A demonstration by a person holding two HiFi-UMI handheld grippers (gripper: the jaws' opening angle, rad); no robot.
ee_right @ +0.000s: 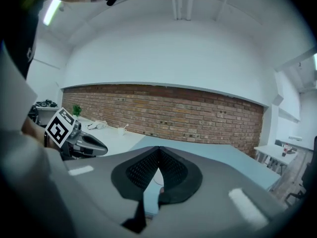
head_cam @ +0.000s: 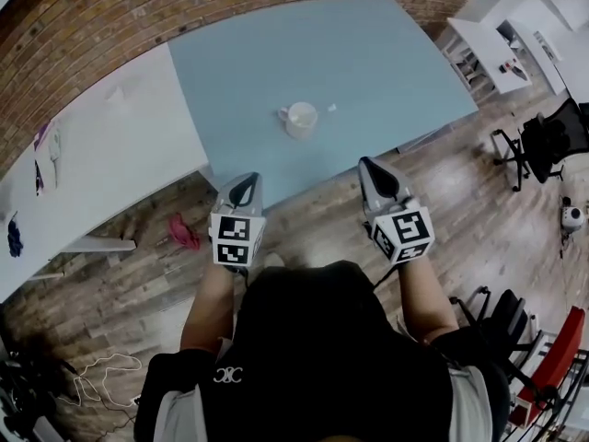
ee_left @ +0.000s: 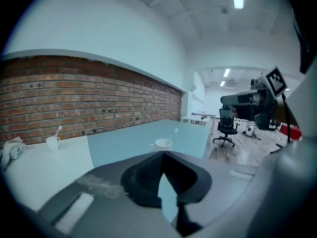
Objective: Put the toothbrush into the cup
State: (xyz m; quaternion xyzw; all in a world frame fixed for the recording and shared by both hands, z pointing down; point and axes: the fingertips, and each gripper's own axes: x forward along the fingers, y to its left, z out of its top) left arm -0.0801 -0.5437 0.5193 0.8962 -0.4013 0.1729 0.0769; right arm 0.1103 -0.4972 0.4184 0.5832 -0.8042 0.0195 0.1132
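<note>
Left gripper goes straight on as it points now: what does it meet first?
Probably the white cup on the blue table, dead ahead of the left gripper; depth is unclear.

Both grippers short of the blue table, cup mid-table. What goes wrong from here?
1. The left gripper and right gripper are both shut and empty. Neither can take the toothbrush without opening first.
2. The toothbrush seems to lean at the cup; whether it is inside I cannot tell. A nudge might tip the cup.
3. A second cup with a brush stands on the white table: wrong-target risk.
</note>
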